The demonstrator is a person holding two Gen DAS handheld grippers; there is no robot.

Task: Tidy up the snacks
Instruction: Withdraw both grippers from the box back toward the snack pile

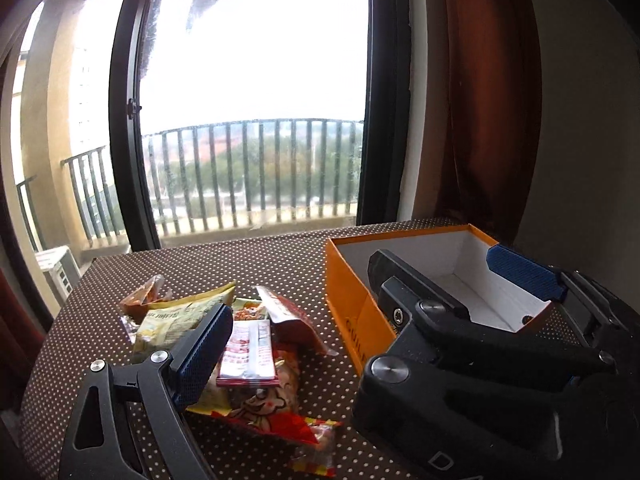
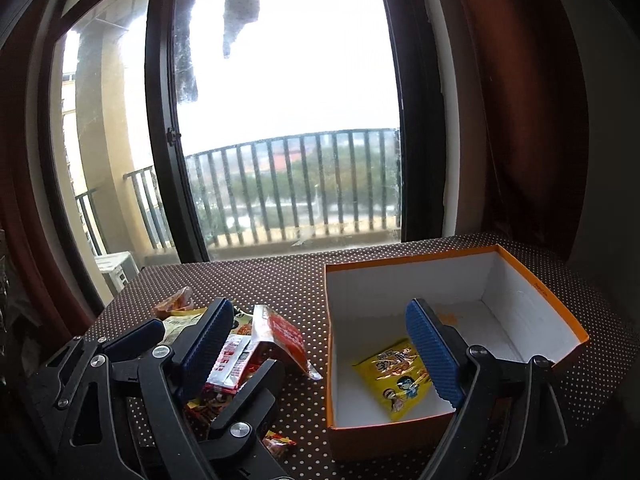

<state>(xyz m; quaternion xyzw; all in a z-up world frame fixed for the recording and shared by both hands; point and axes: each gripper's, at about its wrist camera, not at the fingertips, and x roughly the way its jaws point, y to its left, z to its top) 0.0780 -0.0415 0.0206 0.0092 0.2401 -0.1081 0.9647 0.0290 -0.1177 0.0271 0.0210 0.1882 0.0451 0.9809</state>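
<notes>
While the loose snacks lay heaped on the dotted table (image 1: 260,264), an orange box (image 2: 540,280) stood open just to the right of them, near enough to serve as the place to gather them. One yellow packet (image 2: 394,376) already lay flat on its white floor, close to the near wall. The rest of the box was bare, so I judged the sorting barely begun.

The heap held a red packet (image 2: 280,332) propped at a tilt nearest the box, a red-and-white packet (image 1: 248,352) lying on top of the others, a pale yellow-green bag (image 1: 176,316) behind, and a small wrapped sweet (image 1: 316,448) at the near edge. They overlapped one another, so a single packet would probably have to be taken from the top.

The right tongs (image 2: 320,308) were spread wide with nothing between the pads. One blue pad hung over the heap and the other over the box interior in front of the yellow packet, so the box's left wall fell between them. I could not tell whether either pad touched anything. The left tongs (image 1: 320,312) were also wide apart and empty. Their visible blue pad (image 1: 204,356) stood over the heap's left side, and the right tongs crossed in front of the box and hid the other side.
</notes>
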